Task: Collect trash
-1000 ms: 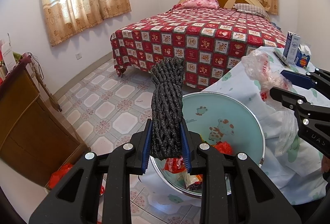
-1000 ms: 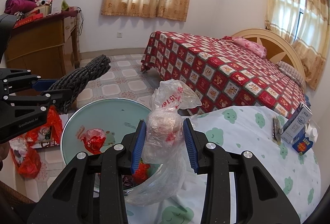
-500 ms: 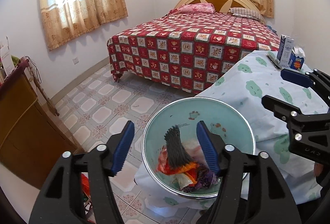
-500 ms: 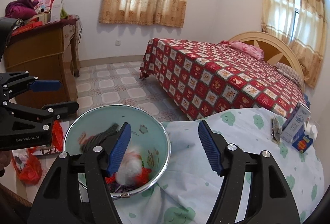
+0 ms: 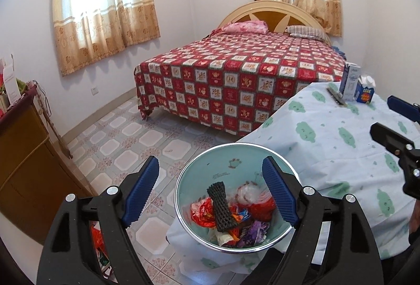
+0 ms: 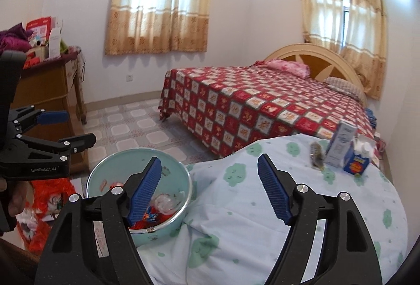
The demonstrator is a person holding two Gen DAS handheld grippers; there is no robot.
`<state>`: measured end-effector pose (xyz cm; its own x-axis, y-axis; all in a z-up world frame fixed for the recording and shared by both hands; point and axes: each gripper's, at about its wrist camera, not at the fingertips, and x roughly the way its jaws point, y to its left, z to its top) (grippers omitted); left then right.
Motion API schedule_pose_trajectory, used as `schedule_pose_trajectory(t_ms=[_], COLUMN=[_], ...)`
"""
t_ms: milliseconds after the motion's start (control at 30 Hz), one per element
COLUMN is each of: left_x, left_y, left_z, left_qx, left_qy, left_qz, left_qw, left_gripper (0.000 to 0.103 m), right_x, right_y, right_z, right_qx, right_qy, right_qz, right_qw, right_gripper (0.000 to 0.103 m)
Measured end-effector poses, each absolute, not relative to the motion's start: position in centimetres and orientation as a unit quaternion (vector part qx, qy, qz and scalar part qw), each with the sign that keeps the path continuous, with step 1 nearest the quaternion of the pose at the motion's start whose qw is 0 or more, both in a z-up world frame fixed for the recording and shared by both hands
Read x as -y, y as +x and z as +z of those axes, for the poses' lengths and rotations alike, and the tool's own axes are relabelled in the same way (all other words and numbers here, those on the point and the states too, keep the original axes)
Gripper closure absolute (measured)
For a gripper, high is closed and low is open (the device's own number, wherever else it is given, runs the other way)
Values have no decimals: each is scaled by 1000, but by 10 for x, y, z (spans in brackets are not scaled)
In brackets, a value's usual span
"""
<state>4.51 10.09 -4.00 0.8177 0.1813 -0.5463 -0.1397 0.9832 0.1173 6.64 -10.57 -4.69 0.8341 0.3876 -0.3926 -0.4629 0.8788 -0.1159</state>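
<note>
A pale green trash bin [image 5: 199, 169] with a metal rim stands beside the table; it also shows in the right wrist view [image 6: 105, 174]. In it lie a dark foam net sleeve [image 5: 221, 206], a clear plastic bag [image 5: 246, 191] and coloured wrappers. My left gripper [image 5: 210, 193] is open and empty above the bin. My right gripper [image 6: 208, 191] is open and empty over the table's edge, right of the bin. On the table [image 6: 262, 206] lie a dark comb-like piece [image 6: 316, 156], a white carton [image 6: 340, 143] and a blue carton [image 6: 357, 163].
A bed with a red checked cover [image 5: 236, 75] stands behind the table. A wooden cabinet [image 5: 18, 167] is at the left, with red bags [image 6: 50, 195] on the floor by it. The tiled floor [image 5: 126, 135] lies between cabinet and bed.
Both grippers opened. The net sleeve dropped from the left gripper and the plastic bag from the right gripper into the bin. Both grippers then rose and drew back.
</note>
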Motion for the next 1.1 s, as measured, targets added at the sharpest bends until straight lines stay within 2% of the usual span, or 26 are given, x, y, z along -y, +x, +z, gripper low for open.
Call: schedule_pose_trajectory(t_ms=[267, 700, 1100], left_x=[-96, -88, -90], left_y=[31, 23, 23], left_z=[-25, -17, -13], left_qx=[-268, -251, -253], left_qy=[30, 41, 48], left_qz=[73, 73, 86], left_qw=[960, 964, 962], left_gripper=[21, 7, 6], right_x=[122, 128, 129], right_y=[54, 48, 47], right_z=[-36, -31, -32], right_qx=[-166, -161, -157], right_qy=[-96, -95, -95], right_qz=[208, 202, 199], right_qw=[959, 962, 963], right_gripper=[23, 21, 21])
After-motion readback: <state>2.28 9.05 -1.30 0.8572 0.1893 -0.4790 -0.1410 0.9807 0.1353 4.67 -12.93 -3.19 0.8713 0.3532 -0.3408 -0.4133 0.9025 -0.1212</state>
